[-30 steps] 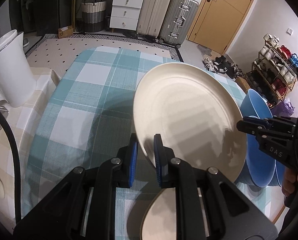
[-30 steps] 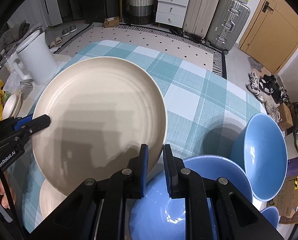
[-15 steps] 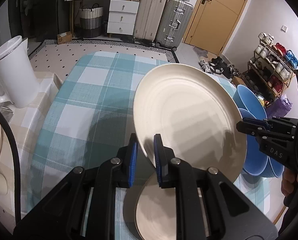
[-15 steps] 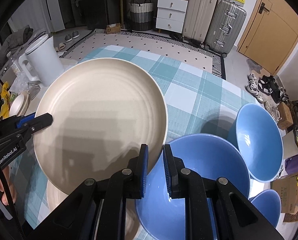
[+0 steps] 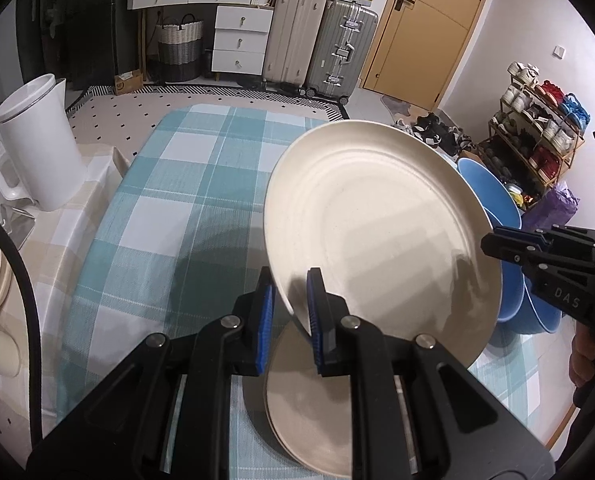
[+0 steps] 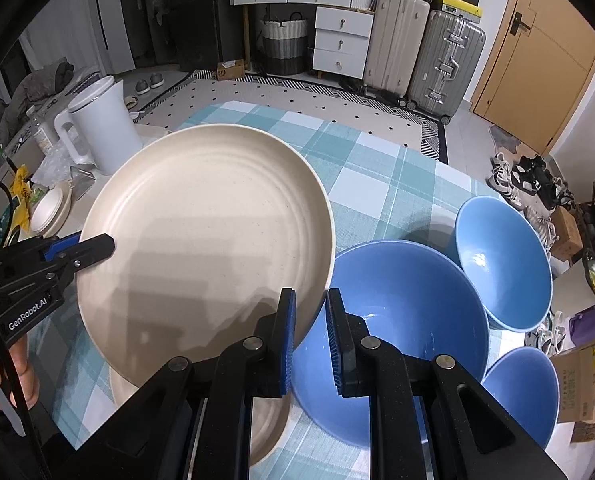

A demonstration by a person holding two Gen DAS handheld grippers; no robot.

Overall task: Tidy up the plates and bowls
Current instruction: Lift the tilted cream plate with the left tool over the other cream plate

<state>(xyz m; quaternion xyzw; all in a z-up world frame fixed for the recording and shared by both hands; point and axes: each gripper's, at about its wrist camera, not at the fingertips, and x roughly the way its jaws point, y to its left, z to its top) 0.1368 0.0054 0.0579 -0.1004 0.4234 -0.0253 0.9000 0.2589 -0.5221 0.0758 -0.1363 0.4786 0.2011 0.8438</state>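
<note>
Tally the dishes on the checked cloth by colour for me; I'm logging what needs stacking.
Cream plates: 2, the lifted plate pinched by the left claw and right claw, and the flat plate beneath.
Blue bowls: 3, large, medium, small.
Total: 5.

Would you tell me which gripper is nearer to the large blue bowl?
Right. The right gripper grips the lifted cream plate at its bowl-side rim, directly over the large blue bowl; the left gripper holds the opposite rim.
</note>
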